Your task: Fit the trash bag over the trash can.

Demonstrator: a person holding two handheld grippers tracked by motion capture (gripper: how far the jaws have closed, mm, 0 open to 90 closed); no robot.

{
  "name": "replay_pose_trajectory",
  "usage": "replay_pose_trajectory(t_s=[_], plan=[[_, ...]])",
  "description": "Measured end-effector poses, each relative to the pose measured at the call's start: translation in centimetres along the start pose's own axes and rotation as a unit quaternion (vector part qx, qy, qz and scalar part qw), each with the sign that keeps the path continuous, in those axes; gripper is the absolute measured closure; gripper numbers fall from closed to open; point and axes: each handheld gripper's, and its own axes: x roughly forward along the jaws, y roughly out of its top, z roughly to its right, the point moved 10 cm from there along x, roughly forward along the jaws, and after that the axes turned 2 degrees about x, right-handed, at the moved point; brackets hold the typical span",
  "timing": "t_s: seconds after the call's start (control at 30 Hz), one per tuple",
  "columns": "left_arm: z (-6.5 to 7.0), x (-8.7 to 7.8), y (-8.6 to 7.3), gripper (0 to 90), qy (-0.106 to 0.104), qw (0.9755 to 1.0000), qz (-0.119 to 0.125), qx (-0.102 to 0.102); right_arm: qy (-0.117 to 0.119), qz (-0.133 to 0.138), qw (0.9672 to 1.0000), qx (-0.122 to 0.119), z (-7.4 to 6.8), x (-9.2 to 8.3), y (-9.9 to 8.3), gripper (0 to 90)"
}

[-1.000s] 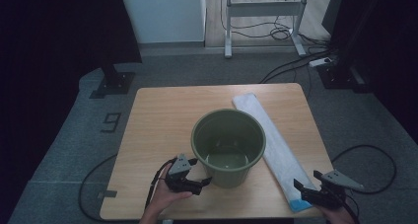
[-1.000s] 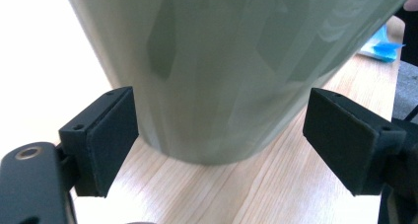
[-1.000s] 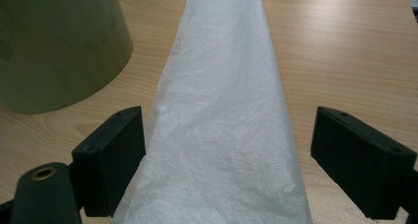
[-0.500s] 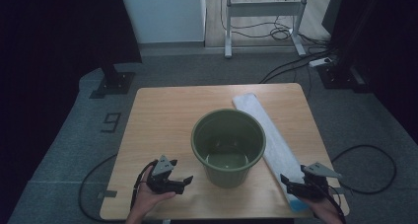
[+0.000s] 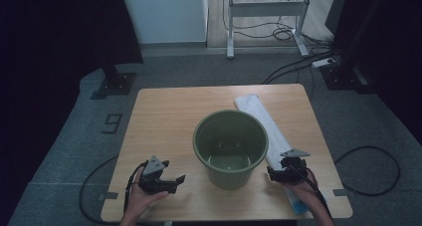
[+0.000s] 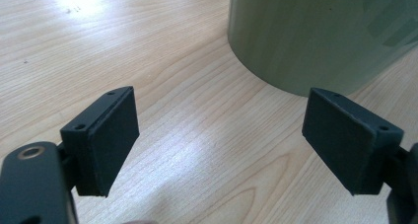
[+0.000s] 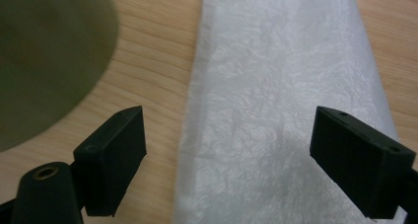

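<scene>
Now our right gripper (image 5: 279, 173) hangs wide open and empty over the white towel (image 7: 281, 100), which lies flat on the tabletop (image 5: 164, 121) just beside the green bucket (image 5: 230, 146). Our left gripper (image 5: 171, 182), also open and empty, waits near the bucket's other side. We could pinch only the soft, fluffy top layer, or knock the smooth, round plastic wall.

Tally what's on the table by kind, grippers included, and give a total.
Green bucket: 1
White towel: 1
Grippers: 2, the left gripper and the right gripper, both open
Total: 4
</scene>
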Motion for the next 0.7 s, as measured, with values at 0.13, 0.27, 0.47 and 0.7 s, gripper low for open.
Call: replay_pose_trajectory(t_s=[0.13, 0.27, 0.47, 0.7], plan=[[-0.1, -0.1, 0.1, 14.1, 0.002, 1.0, 0.003, -0.004, -0.003, -0.02, 0.9997, 0.012, 0.3, 1.0, -0.4, 15.7], [-0.1, -0.2, 0.2, 14.1, 0.002, 1.0, 0.003, -0.005, -0.008, -0.019, 0.9997, 0.012, 0.7, 1.0, -0.5, 21.1], [0.4, -0.4, 0.8, 14.0, 0.004, 1.0, -0.005, -0.003, 0.0, -0.015, 0.9999, -0.002, 1.9, 0.4, -0.6, 49.3], [0.1, -1.3, 2.1, 14.1, 0.016, 0.9998, 0.008, -0.003, -0.045, -0.033, 0.9973, -0.047, 5.2, -0.7, -1.1, 84.2]])
